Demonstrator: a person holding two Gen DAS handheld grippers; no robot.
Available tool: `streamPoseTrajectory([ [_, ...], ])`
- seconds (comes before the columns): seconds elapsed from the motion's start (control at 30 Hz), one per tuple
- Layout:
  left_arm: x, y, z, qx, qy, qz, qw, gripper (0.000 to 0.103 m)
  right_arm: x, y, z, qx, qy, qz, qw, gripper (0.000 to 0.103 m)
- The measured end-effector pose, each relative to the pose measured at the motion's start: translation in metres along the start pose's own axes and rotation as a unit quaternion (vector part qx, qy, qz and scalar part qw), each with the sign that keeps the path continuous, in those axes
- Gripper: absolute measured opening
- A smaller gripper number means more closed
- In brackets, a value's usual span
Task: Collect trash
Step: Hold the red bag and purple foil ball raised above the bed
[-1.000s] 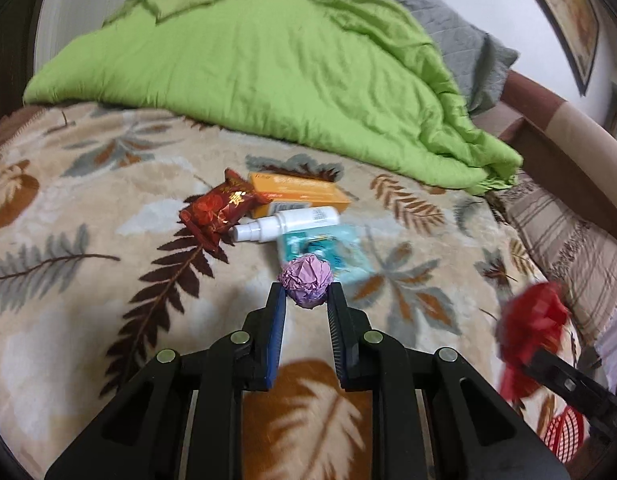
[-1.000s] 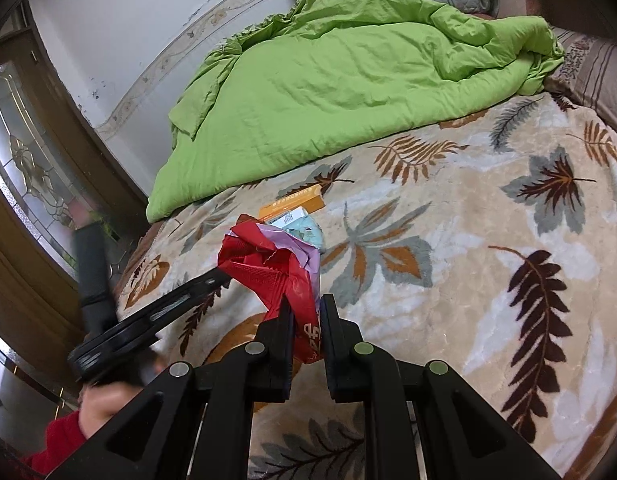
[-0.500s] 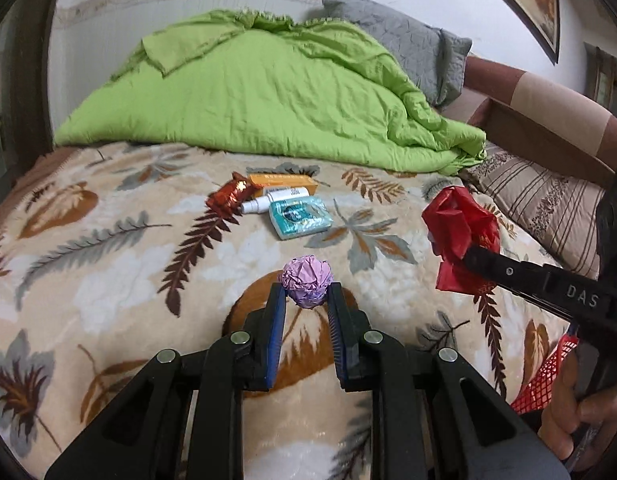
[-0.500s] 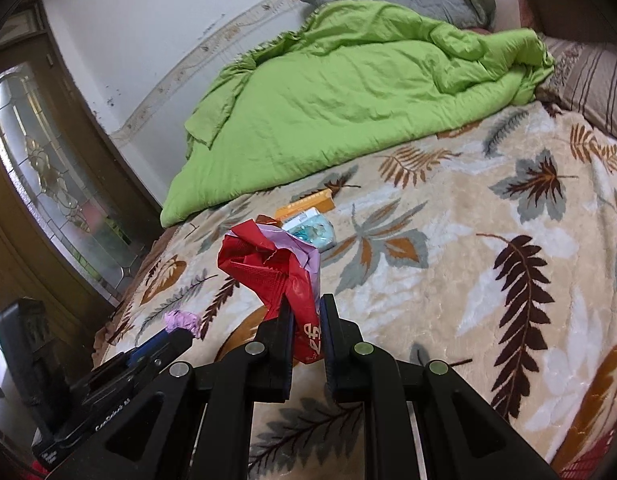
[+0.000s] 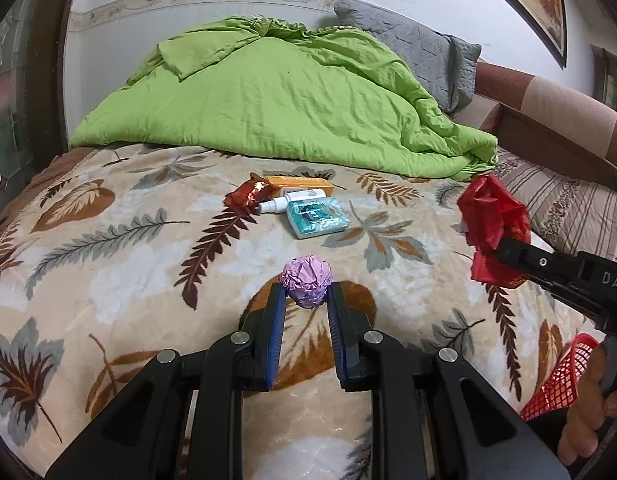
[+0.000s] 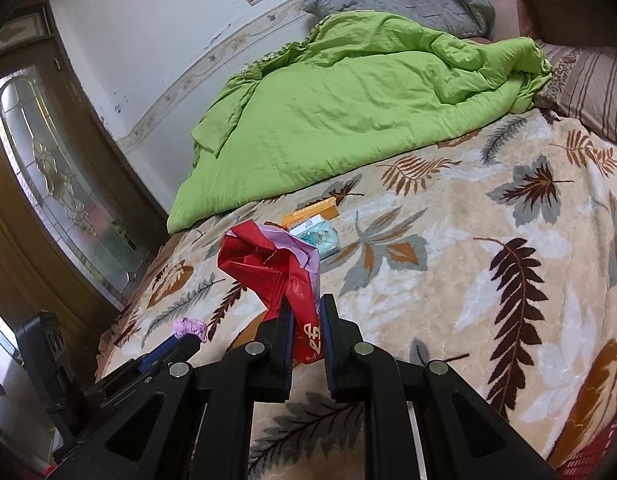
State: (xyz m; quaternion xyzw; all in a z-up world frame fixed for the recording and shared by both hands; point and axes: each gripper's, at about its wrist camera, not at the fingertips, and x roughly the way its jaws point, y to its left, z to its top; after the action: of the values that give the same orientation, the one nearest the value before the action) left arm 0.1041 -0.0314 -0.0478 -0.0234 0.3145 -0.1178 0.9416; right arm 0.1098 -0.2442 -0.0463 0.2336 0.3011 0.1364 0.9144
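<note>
My left gripper [image 5: 306, 298] is shut on a crumpled purple paper ball [image 5: 307, 277] and holds it above the leaf-patterned blanket [image 5: 108, 264]. My right gripper [image 6: 301, 312] is shut on a crumpled red wrapper [image 6: 274, 264] with a pink lining. The red wrapper [image 5: 492, 224] also shows at the right of the left wrist view, and the purple ball [image 6: 190, 327] at the lower left of the right wrist view. Further back on the bed lie a red-brown snack wrapper [image 5: 244, 197], an orange box [image 5: 300, 185], a white spray bottle [image 5: 288, 202] and a teal packet [image 5: 317, 216].
A green quilt [image 5: 288, 100] is heaped at the back of the bed, with a grey pillow [image 5: 412, 48] behind it and a striped pillow [image 5: 564, 208] at the right. A red mesh basket [image 5: 556, 384] is at the lower right. A glass-panelled door [image 6: 56, 184] stands at the left.
Both grippers have pulled back from the pile of items, each still holding its piece. The items now lie further away, and the red basket has come further into view.
</note>
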Motion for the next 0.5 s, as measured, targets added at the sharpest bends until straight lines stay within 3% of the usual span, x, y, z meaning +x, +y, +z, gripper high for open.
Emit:
streamPoseTrajectory([
  [0.5, 0.003, -0.011, -0.002, 0.027, -0.006, 0.020, 0.9994, 0.020, 0.002, -0.001, 0.002, 0.000, 0.002, 0.001, 1.000, 0.014],
])
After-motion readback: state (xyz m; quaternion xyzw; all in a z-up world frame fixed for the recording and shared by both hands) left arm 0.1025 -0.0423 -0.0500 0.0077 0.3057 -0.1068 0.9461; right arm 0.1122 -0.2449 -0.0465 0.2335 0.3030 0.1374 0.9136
